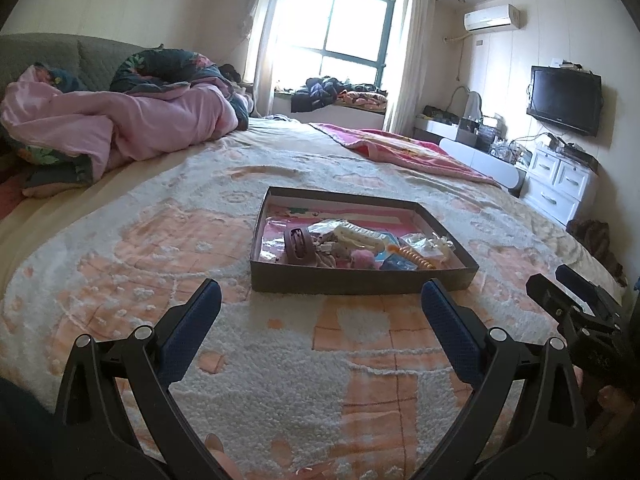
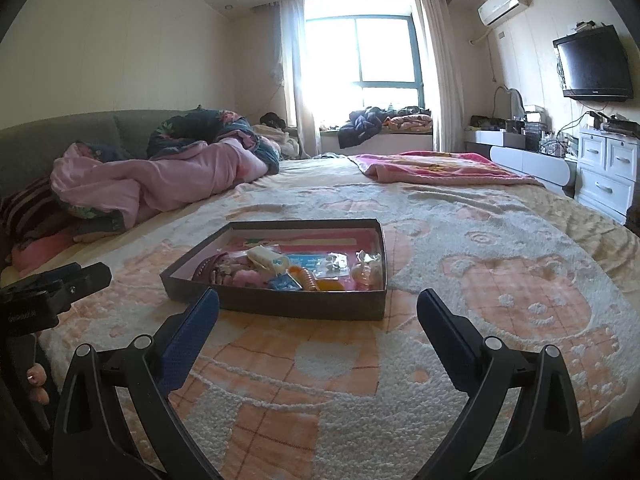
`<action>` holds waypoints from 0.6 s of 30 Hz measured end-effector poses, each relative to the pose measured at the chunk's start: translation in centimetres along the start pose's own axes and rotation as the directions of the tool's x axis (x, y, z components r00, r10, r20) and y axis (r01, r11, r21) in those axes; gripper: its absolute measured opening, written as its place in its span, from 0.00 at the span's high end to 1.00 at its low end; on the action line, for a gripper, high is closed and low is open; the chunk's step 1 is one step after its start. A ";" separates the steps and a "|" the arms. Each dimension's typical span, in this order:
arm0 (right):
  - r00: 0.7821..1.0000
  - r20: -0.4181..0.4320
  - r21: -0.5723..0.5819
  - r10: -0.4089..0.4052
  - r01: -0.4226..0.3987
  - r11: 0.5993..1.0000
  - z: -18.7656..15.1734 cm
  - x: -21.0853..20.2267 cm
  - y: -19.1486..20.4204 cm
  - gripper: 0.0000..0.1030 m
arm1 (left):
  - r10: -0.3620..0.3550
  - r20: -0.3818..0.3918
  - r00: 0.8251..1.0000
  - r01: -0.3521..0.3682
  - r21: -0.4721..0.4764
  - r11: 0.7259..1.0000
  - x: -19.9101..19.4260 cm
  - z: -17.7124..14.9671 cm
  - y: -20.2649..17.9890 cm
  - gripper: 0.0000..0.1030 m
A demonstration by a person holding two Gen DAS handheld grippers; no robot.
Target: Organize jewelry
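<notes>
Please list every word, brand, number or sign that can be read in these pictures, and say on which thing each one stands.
No text can be read with certainty.
Left claw: white lettering on its black body, too blurred to read.
Television: small logo on the lower frame, too small to read.
Packets in the box: any print is too blurred.
Air conditioner: no readable label.

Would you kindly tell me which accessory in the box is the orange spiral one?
The coiled orange hair tie, near the box's front wall, right of the fluffy pink pompom.
</notes>
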State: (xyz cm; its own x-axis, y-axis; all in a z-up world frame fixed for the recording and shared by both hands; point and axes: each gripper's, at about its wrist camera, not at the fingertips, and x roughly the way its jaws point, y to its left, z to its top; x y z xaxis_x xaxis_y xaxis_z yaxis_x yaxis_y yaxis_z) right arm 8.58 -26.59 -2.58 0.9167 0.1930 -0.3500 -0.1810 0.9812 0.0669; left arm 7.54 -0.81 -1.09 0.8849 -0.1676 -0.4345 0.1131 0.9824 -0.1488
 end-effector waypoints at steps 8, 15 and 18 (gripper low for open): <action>1.000 -0.004 -0.009 -0.017 0.017 1.000 -0.6 0.5 0.3 0.06 | 0.005 -0.004 1.000 -0.005 -0.001 1.000 0.2 -0.2 0.0 0.11; 1.000 0.003 -0.008 -0.029 0.029 1.000 -0.8 0.8 0.0 0.06 | 0.013 -0.006 1.000 -0.013 0.005 1.000 0.6 -0.4 0.0 0.11; 1.000 -0.005 -0.007 -0.029 0.029 1.000 -0.9 1.0 0.0 0.06 | 0.012 -0.008 1.000 -0.012 0.006 1.000 0.7 -0.5 0.0 0.11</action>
State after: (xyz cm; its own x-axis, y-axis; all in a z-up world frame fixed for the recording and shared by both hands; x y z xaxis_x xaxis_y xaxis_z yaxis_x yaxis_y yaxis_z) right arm 9.16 -26.43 -3.78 0.9199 0.1644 -0.3561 -0.1569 0.9863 0.0502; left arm 7.91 -0.93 -1.80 0.8824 -0.1567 -0.4437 0.1053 0.9848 -0.1384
